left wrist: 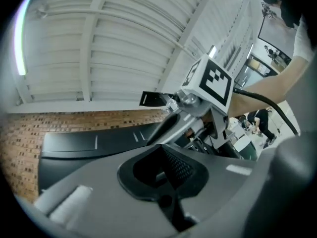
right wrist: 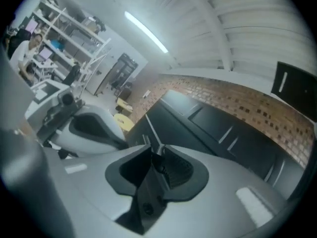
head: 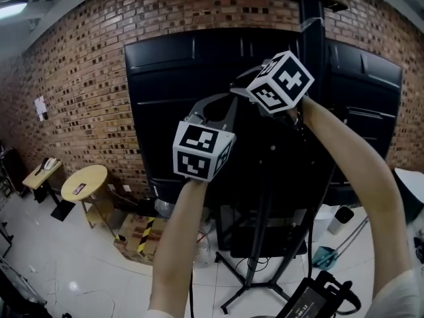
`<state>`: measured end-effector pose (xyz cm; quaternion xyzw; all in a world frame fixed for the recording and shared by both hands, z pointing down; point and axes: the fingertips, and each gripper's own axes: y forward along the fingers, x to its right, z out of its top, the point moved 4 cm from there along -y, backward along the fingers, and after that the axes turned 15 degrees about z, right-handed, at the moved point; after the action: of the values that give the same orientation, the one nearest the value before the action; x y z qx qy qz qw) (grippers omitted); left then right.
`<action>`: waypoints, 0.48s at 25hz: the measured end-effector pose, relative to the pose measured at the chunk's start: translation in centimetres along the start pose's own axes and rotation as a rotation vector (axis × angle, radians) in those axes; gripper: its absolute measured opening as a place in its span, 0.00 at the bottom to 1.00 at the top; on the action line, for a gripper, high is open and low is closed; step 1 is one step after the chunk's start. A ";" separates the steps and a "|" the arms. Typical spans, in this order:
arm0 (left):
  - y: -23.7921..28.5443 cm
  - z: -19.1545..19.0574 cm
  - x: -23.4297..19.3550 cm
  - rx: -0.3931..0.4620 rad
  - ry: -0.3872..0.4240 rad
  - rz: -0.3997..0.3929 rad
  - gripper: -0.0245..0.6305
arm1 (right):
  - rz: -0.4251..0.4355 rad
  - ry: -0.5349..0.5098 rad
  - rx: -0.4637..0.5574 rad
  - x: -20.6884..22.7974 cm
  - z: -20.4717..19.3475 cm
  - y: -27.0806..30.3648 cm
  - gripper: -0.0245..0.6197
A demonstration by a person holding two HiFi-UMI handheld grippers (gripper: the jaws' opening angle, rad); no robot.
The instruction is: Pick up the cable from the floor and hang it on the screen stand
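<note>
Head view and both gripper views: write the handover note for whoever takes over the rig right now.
Left gripper: jaws together, nothing clearly between them, raised beside the right one.
Right gripper: jaws shut on the cable, held high behind the screen, near the screen stand post.
Done: cable picked up and raised.
Left: hang it on the stand, then release.

Two handheld tools in moulded grey plastic: the left gripper (left wrist: pixel 163 172) and the right gripper (right wrist: pixel 158 164) each have black ribbed pads (right wrist: pixel 179 171) set in a dark-rimmed recess, and a small white strip (right wrist: pixel 252 206) on the shell. A white cube (head: pixel 202 150) printed with black square markers caps each. The arms are bare below a pale short sleeve (head: pixel 405 293).
</note>
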<state>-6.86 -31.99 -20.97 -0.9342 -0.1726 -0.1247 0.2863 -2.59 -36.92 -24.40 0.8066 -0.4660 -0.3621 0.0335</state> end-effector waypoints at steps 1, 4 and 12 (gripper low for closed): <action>-0.9 -0.2 -0.7 0.015 -0.028 0.032 0.07 | -0.012 -0.030 -0.035 -0.8 -0.3 0.5 0.17; -3.0 -1.4 -2.4 0.011 -0.083 0.104 0.07 | -0.119 -0.179 -0.120 -2.7 -1.4 1.7 0.18; -4.3 -5.8 -1.1 -0.091 -0.093 0.067 0.07 | -0.308 -0.337 -0.182 -6.8 -6.1 4.5 0.30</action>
<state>-10.38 -32.28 -14.50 -0.9563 -0.1487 -0.0794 0.2390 -4.18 -35.87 -14.41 0.7900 -0.3021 -0.5328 -0.0278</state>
